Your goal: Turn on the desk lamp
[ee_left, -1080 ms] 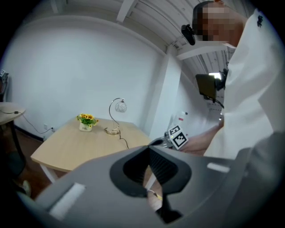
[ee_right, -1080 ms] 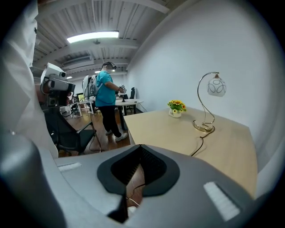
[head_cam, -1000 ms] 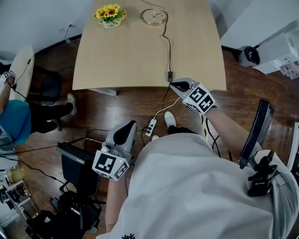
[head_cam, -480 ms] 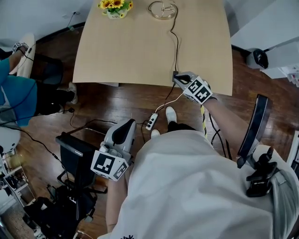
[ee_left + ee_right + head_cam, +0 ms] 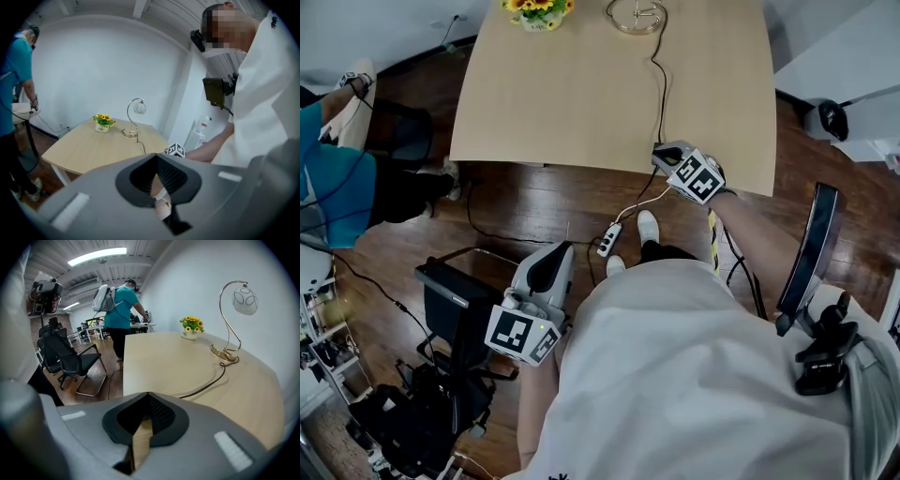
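1. Your right tongs (image 5: 660, 154) are at 1 o'clock, tips at the near edge of the surface (image 5: 562, 103), just where the black cable (image 5: 659, 94) reaches that edge. Their own view shows the jaws brought together, with only a sliver of pale wood in the slit and nothing held. You cannot tell from any view whether the tips touch the cable.
2. Your left tongs (image 5: 557, 253) hang low at 7 o'clock over the wooden floor (image 5: 534, 211), well apart from the surface. Their jaws are also drawn in to a narrow slit, and they are empty.
3. The desk lamp (image 5: 244, 299) stands at 12 o'clock on the far side of the surface, with a brass base, a curved stem and a globe shade. The cable runs from its base straight back toward your right tongs.
4. A small white pot (image 5: 190, 335) at 11 o'clock holds yellow sunflowers (image 5: 191, 323). It stands near the lamp but apart from it.
5. Bare wood lies between your right tongs and the lamp, crossed only by the cable.
6. On the floor between your shoes and the surface lies a white power strip (image 5: 609, 240). A white cord (image 5: 642, 201) leads from it up toward your right tongs.
7. At 9 o'clock a person (image 5: 333, 192) in a teal top stands beside the surface, with a black office chair (image 5: 75, 359) close by.
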A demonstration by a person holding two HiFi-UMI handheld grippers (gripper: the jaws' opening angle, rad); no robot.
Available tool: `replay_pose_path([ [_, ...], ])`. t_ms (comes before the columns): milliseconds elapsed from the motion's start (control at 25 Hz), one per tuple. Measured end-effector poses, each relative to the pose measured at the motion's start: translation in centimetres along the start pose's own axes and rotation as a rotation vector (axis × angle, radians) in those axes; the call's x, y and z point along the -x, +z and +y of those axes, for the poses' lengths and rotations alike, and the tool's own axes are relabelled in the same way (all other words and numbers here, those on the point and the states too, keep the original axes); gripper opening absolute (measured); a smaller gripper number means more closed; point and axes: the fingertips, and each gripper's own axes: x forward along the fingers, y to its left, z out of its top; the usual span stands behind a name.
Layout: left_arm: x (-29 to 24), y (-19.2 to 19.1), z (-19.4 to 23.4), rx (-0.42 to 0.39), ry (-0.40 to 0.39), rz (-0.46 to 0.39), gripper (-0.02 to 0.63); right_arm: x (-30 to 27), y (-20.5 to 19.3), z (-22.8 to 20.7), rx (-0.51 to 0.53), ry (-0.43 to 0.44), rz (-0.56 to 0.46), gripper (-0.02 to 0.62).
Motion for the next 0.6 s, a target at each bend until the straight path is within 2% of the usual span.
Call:
replay_pose_path([
  [320,0.3,-0.2,0.1,0.005,0.006,0.009,0.015,-0.4,-0.9,0.2,-0.009,0.007,0.014,0.003],
  [600,-1.4,-0.4,-0.2,0.007,-0.004,0.012,0.015,-0.2,-1.4,-0.2,-0.018,0.011,0.029,0.003],
])
